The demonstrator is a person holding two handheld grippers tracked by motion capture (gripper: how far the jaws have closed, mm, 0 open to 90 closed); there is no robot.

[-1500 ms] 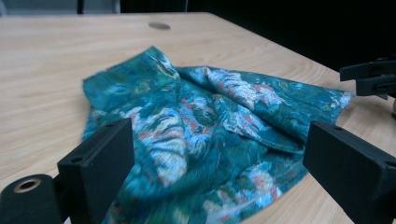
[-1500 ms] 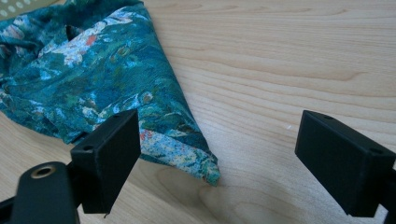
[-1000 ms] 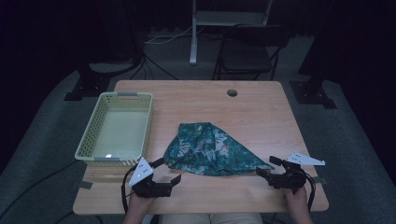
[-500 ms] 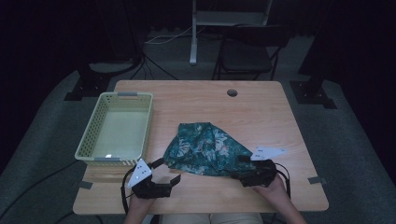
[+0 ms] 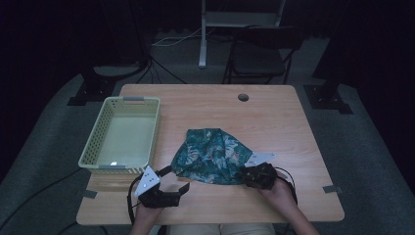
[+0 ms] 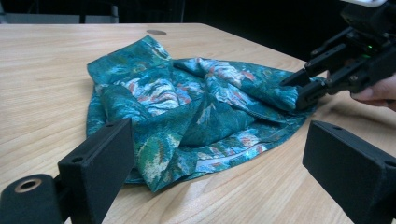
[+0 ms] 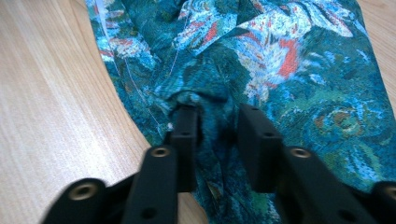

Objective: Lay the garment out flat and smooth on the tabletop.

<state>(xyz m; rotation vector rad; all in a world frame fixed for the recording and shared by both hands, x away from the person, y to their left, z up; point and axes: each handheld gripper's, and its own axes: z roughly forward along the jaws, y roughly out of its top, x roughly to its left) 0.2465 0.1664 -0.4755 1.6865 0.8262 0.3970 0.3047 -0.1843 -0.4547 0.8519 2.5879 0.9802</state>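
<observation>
No writing is legible. The basket [image 5: 122, 134] at the bench's [image 5: 274, 117] left edge holds nothing. The right gripper [image 7: 215, 135], jaws just closing, pinches the cloth [image 5: 213, 156]; the left gripper [image 5: 173, 183] gapes apart.

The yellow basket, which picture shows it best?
The high view shows the yellow basket best: you see it whole from above, standing on the wooden table to the left of the green patterned cloth. The left gripper view and the right gripper view look at the cloth and table instead.
</observation>
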